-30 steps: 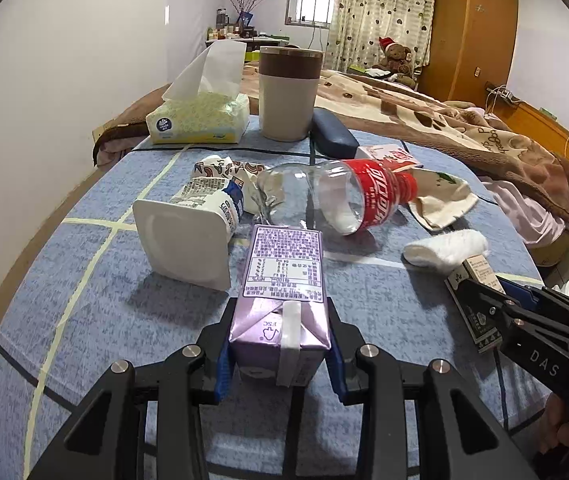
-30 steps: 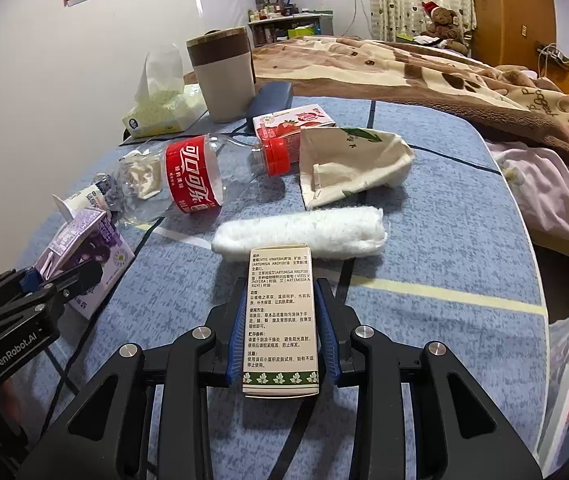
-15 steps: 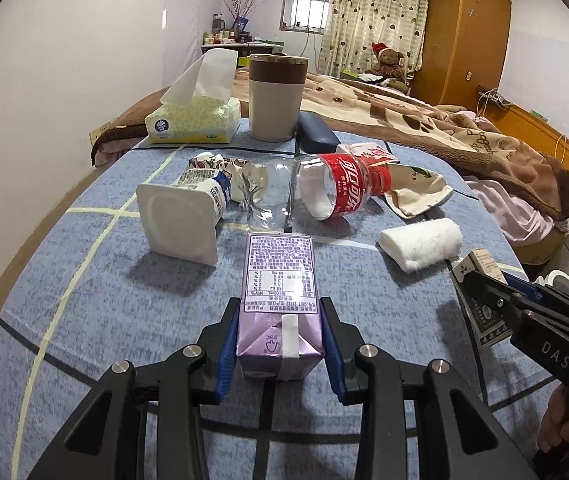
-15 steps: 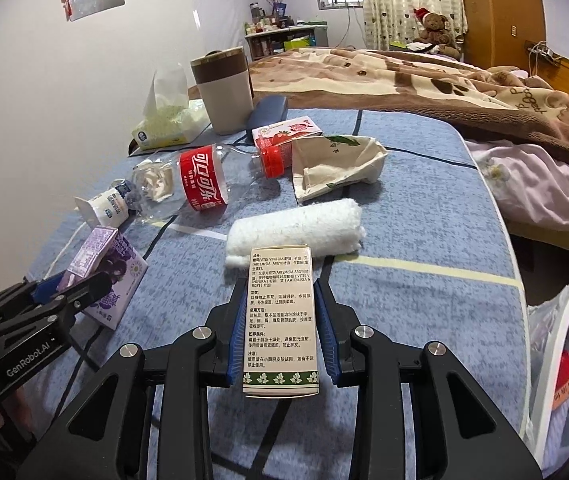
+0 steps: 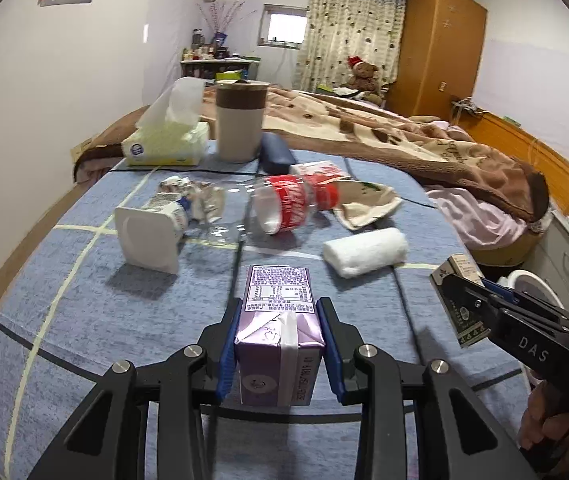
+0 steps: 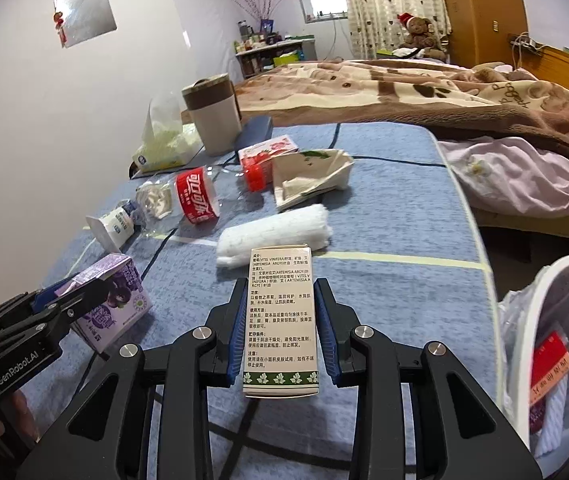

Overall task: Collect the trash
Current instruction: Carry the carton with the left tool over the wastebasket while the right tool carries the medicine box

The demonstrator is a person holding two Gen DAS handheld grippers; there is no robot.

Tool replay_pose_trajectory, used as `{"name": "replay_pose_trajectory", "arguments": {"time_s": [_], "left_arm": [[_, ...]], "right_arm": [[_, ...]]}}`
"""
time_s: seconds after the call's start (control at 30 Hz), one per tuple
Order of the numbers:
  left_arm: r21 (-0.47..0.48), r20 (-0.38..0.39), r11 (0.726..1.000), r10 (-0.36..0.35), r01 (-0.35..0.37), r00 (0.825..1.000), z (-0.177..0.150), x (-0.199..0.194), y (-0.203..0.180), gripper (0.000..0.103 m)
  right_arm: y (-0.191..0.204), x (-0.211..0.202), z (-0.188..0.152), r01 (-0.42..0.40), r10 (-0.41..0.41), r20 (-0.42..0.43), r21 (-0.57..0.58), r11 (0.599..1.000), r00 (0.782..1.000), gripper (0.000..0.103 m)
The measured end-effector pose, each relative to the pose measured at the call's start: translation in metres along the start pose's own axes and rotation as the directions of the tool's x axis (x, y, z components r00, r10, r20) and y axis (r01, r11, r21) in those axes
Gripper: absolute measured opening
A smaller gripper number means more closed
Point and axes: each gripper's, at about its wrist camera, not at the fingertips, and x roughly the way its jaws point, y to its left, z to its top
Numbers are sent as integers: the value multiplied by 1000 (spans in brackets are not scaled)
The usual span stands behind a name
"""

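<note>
My left gripper (image 5: pixel 278 312) is shut on a purple drink carton (image 5: pixel 278 336) and holds it above the blue tablecloth; it also shows in the right wrist view (image 6: pixel 112 304). My right gripper (image 6: pixel 280 296) is shut on a cream printed box (image 6: pixel 280 320), which also shows in the left wrist view (image 5: pixel 460 300). A white-rimmed trash bin (image 6: pixel 540 344) with a plastic liner stands off the table's right edge. On the table lie a clear cola bottle (image 5: pixel 284 208), a white yogurt cup (image 5: pixel 150 236), a rolled white tissue (image 5: pixel 366 256) and a torn paper bag (image 5: pixel 364 204).
A tissue box (image 5: pixel 166 144), a beige cup with a brown band (image 5: pixel 240 124) and a dark blue case (image 5: pixel 274 156) stand at the table's far end. A red-and-white carton (image 6: pixel 268 150) lies by the bottle. A bed with a brown blanket (image 5: pixel 404 132) lies beyond.
Both grippers have pulled back and up from the table with their items. The trash bin has come into the right wrist view at the right edge.
</note>
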Motion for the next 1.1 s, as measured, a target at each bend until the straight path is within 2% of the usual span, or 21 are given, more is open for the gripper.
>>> {"name": "replay_pose_trajectory", "arguments": {"time_s": [0.3, 0.63, 1.1], "left_arm": [[82, 40, 994, -69, 66, 997, 4, -20, -46, 37], [155, 70, 978, -153, 141, 986, 7, -37, -96, 37], [272, 92, 924, -303, 269, 948, 14, -56, -183, 37]], "right_arm": [[-21, -36, 1, 38, -41, 71, 32, 999, 997, 33], [-51, -70, -1, 87, -100, 139, 96, 992, 985, 33], [-102, -120, -13, 174, -213, 204, 194, 966, 955, 33]]}}
